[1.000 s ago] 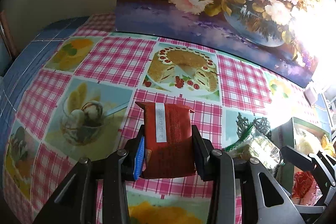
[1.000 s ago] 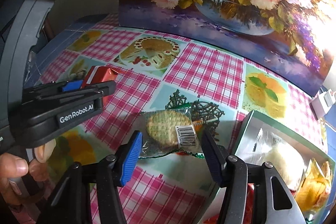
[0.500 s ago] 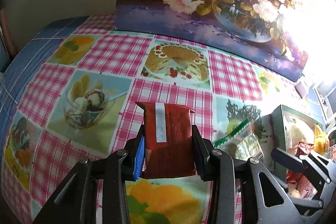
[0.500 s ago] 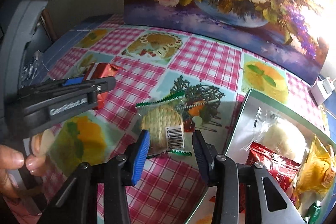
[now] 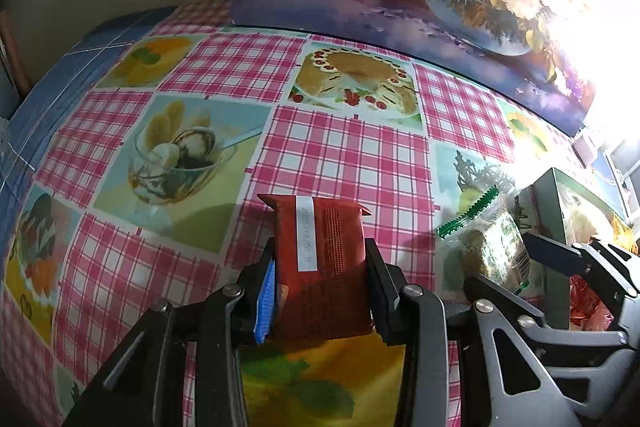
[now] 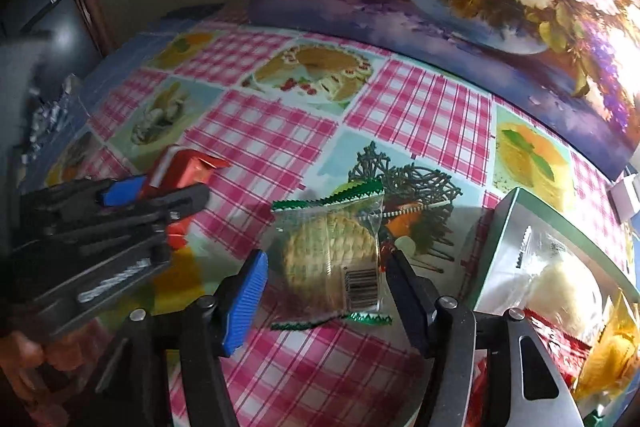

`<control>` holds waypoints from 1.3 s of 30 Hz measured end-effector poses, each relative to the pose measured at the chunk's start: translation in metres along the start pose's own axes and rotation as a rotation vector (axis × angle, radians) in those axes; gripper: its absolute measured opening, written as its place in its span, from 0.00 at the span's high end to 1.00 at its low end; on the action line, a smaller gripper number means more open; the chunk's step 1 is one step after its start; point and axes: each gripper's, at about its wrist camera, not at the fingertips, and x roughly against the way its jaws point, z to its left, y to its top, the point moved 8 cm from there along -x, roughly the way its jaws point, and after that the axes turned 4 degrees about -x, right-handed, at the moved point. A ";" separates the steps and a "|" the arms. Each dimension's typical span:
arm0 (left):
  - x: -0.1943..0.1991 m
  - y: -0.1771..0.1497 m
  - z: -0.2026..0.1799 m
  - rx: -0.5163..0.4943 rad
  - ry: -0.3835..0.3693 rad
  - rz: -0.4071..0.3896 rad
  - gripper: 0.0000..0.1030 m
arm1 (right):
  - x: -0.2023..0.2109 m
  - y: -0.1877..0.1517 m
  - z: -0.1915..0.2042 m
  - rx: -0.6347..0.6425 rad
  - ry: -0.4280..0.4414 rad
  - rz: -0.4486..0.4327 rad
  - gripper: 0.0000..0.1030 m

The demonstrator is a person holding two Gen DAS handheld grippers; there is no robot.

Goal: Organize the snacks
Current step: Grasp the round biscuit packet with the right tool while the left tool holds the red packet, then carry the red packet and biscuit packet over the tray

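Checked desk [image 6: 420,115]: left claw [image 5: 320,267] clamped on red packet [image 5: 320,259]; right claw [image 6: 326,291] opening, biscuit pack [image 6: 332,259] between jaws, long axis pointing away; box [image 6: 496,247] just right.

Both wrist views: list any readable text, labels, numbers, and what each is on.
"2025/12/01 P", roughly; the digits are small: white strip on the red snack packet held in the left gripper.
Barcode label on the clear biscuit packet between the right gripper's opening jaws: digits too blurred to read.
Snack wrappers in the green box: print unreadable.
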 end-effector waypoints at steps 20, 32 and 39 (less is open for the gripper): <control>0.009 0.004 -0.003 0.000 -0.002 -0.021 0.60 | 0.018 -0.002 0.000 -0.009 -0.024 -0.056 0.48; 0.039 0.011 -0.031 -0.064 -0.053 -0.090 0.60 | 0.058 -0.009 -0.014 -0.075 -0.014 -0.130 0.48; 0.059 0.011 -0.063 -0.140 -0.110 -0.142 0.60 | 0.095 -0.020 -0.040 -0.141 -0.030 -0.187 0.48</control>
